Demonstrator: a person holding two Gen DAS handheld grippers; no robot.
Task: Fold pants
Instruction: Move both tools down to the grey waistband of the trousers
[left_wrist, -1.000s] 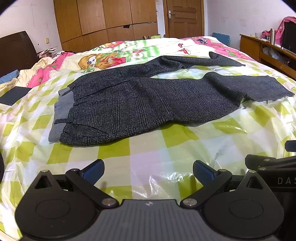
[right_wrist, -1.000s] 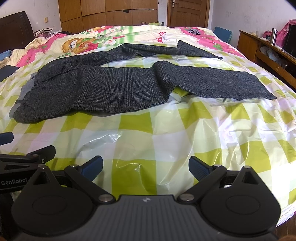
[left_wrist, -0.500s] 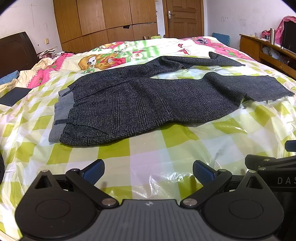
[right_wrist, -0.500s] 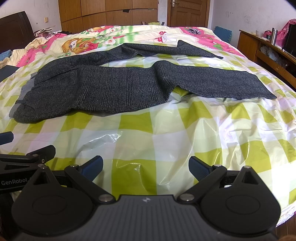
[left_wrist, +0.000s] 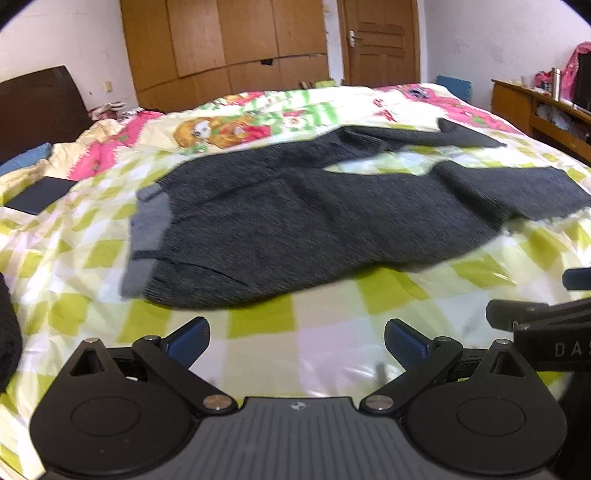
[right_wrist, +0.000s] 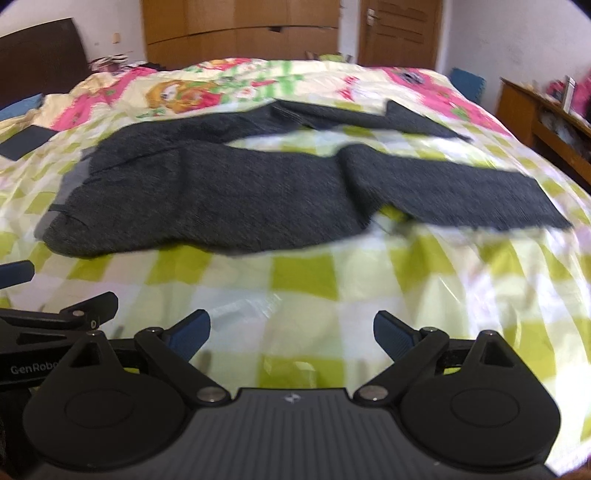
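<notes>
We see the dark grey pants (left_wrist: 295, 225) spread flat across the middle of the bed (left_wrist: 332, 347), waistband to the left, both legs running right, the far leg angled away from the near one. Our left gripper (left_wrist: 293, 341) hovers over the green-checked cover just near of the waist end, fingers spread wide and empty. Our right gripper (right_wrist: 291, 332) hangs beside it, likewise spread and holding nothing.

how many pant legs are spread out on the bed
2. The near leg runs right toward the bed's edge; the far leg lies behind it, angled toward the door. Both join the waist at left. Nothing is folded yet, and neither gripper touches them.
</notes>
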